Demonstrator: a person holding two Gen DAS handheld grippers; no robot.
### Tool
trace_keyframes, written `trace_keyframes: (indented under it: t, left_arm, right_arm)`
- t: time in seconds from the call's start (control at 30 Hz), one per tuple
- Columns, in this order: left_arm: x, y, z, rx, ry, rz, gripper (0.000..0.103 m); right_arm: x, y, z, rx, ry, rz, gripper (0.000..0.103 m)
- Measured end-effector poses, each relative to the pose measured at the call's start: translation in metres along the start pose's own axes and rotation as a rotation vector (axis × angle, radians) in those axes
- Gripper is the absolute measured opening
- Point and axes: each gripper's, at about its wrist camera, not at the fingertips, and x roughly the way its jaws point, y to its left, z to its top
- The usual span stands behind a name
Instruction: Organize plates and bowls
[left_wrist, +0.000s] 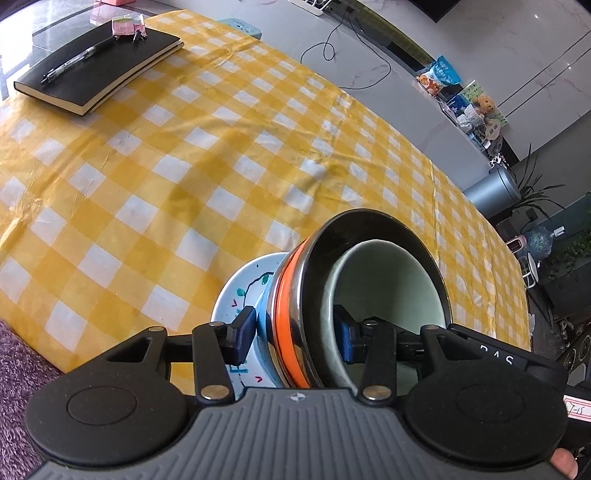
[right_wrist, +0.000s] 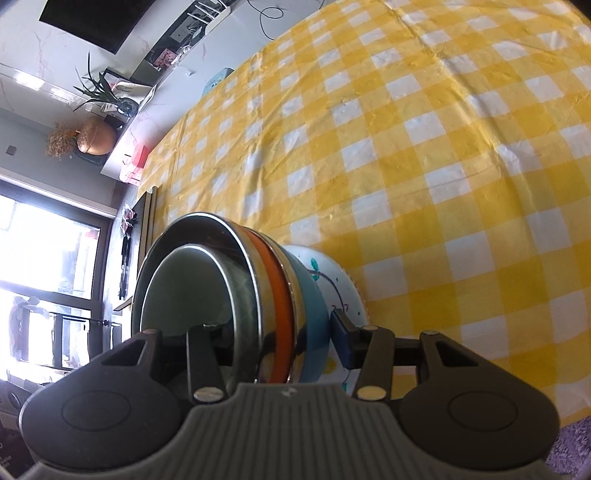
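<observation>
The worktop (left_wrist: 184, 166), draped in a yellow-and-white checked cloth, filled most of both wrist views. Above its near edge a nested stack of dishes was held tipped on its side, clear of the cloth. Outermost in that stack was a white plate (left_wrist: 240, 288) painted with teal and pink marks. Against the plate sat a light blue bowl (right_wrist: 314, 325), then a steel bowl (left_wrist: 373, 229) with an orange band around its wall, and inside the steel bowl lay a pale green bowl (left_wrist: 388, 280).

The left claw (left_wrist: 299, 338) was clamped across the stack's rims, one pad against the plate's back and the other inside the pale green bowl. The right claw (right_wrist: 273, 332) gripped the same stack from the opposite side; its blue pad pressed on the plate, while its other finger reached into the green bowl's hollow.

Far across the worktop from the stack lay a black notebook (left_wrist: 99, 70). A black pen (left_wrist: 79, 61) rested on the notebook's cover, and a small pink pad (left_wrist: 127, 26) sat at the notebook's far corner.
</observation>
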Motion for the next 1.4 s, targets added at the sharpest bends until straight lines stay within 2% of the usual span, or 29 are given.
trace_keyframes:
  t: [0.07, 0.17, 0.3, 0.5, 0.7, 0.83, 1.0, 1.13, 1.2, 1.27, 1.4]
  left_arm:
    - [-0.003, -0.001, 0.000, 0.003, -0.019, -0.001, 0.055]
    - [-0.013, -0.004, 0.002, 0.019, -0.068, 0.015, 0.065]
    - [-0.034, -0.017, -0.001, 0.085, -0.152, 0.042, 0.067]
    - [-0.077, -0.049, -0.025, 0.302, -0.309, 0.062, 0.067]
    - [-0.114, -0.075, -0.061, 0.465, -0.458, 0.077, 0.068]
    - [-0.133, -0.088, -0.087, 0.565, -0.528, 0.105, 0.071]
    - [-0.151, -0.097, -0.115, 0.604, -0.558, 0.107, 0.078]
    - [-0.162, -0.095, -0.135, 0.622, -0.595, 0.146, 0.081]
    - [-0.165, -0.090, -0.142, 0.615, -0.606, 0.150, 0.084]
    - [-0.166, -0.087, -0.148, 0.599, -0.608, 0.167, 0.093]
    - [-0.164, -0.074, -0.156, 0.541, -0.568, 0.177, 0.094]
  right_arm:
    - [-0.005, 0.004, -0.001, -0.028, -0.022, -0.006, 0.051]
    - [-0.015, 0.013, -0.001, -0.085, -0.067, -0.008, 0.060]
    - [-0.032, 0.025, -0.005, -0.160, -0.124, -0.031, 0.065]
    - [-0.067, 0.038, -0.023, -0.291, -0.223, -0.060, 0.066]
    - [-0.113, 0.040, -0.053, -0.415, -0.350, -0.086, 0.066]
    - [-0.143, 0.036, -0.078, -0.477, -0.439, -0.112, 0.070]
    - [-0.173, 0.033, -0.107, -0.521, -0.510, -0.125, 0.077]
    - [-0.189, 0.031, -0.132, -0.570, -0.545, -0.141, 0.083]
    - [-0.194, 0.027, -0.147, -0.594, -0.558, -0.144, 0.089]
    - [-0.197, 0.022, -0.159, -0.604, -0.563, -0.150, 0.091]
    - [-0.198, 0.010, -0.181, -0.619, -0.561, -0.185, 0.093]
